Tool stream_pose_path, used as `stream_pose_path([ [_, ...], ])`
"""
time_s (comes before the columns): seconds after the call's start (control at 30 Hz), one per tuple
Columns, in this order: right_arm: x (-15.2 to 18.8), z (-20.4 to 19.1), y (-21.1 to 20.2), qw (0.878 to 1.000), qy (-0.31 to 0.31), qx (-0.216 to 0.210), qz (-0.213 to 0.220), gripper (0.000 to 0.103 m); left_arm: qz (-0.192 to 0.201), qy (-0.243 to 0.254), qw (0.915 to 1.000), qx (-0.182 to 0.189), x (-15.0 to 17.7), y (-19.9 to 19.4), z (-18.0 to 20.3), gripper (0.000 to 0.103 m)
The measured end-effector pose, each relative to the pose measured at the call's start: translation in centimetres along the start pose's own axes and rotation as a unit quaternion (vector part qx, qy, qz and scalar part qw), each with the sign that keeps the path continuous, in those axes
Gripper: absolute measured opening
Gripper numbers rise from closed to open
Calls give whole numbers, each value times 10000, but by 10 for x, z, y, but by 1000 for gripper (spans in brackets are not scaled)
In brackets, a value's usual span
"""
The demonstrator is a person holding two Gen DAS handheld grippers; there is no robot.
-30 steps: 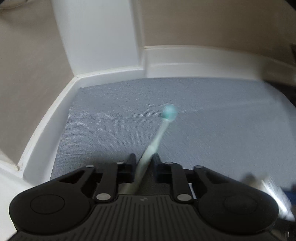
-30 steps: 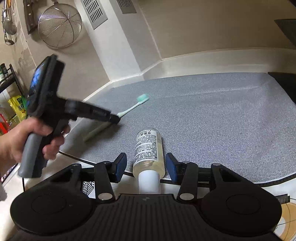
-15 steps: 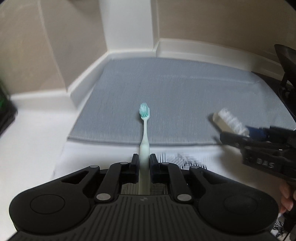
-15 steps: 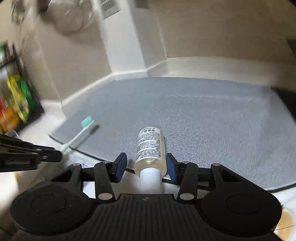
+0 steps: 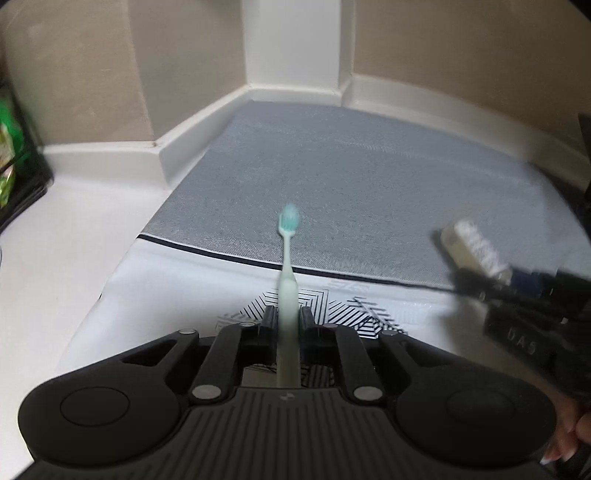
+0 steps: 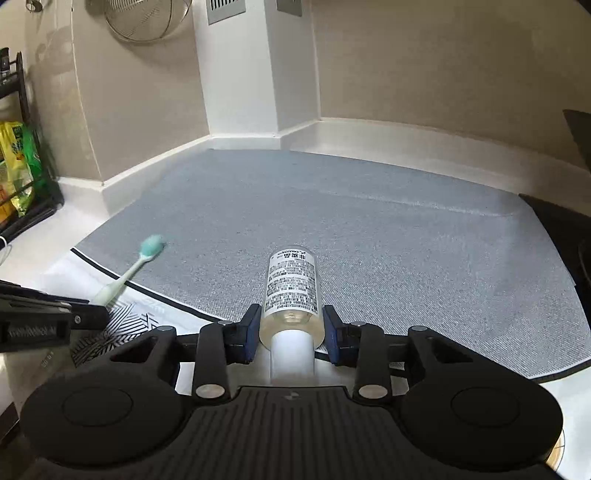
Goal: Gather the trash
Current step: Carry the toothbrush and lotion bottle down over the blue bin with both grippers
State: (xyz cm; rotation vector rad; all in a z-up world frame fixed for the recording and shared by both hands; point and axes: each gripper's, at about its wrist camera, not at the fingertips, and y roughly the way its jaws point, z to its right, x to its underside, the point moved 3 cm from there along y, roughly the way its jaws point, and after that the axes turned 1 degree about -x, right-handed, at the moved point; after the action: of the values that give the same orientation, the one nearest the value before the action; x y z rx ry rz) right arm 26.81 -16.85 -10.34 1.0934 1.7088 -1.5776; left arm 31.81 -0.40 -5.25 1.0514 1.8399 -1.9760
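Observation:
A mint-green toothbrush (image 5: 286, 258) sticks forward out of my left gripper (image 5: 288, 314), which is shut on its handle, above the front edge of the grey mat (image 5: 369, 184). In the right wrist view the toothbrush (image 6: 136, 262) and left gripper (image 6: 92, 314) show at the left. A small clear bottle (image 6: 291, 280) with a printed label and white cap lies lengthwise between the blue pads of my right gripper (image 6: 290, 321). Its jaws are closing and the pads meet the bottle's sides. The left wrist view shows that bottle (image 5: 469, 243) poking out of the right gripper (image 5: 458, 277).
A white sheet with a black line pattern (image 5: 221, 280) lies under the mat's front edge on the white counter (image 5: 74, 258). A black rack with yellow-green packets (image 6: 18, 166) stands at the left, a wire strainer (image 6: 144, 18) hangs on the wall, and a dark object (image 6: 561, 229) borders the mat's right side.
The left gripper has carried the toothbrush back from the mat's far corner to its front edge. The right gripper's pads have drawn in against the bottle.

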Motion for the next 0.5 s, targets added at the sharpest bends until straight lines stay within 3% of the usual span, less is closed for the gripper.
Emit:
stream_pose_path([
  [0.27,9,19,-27,9950,832,-557,22,37,592,-210,9980,79,16,-62,3,12],
  [0.5,18,16,-60,9956,657,-629,240,37,936,-401,9948,-23,51,-124,3,12],
])
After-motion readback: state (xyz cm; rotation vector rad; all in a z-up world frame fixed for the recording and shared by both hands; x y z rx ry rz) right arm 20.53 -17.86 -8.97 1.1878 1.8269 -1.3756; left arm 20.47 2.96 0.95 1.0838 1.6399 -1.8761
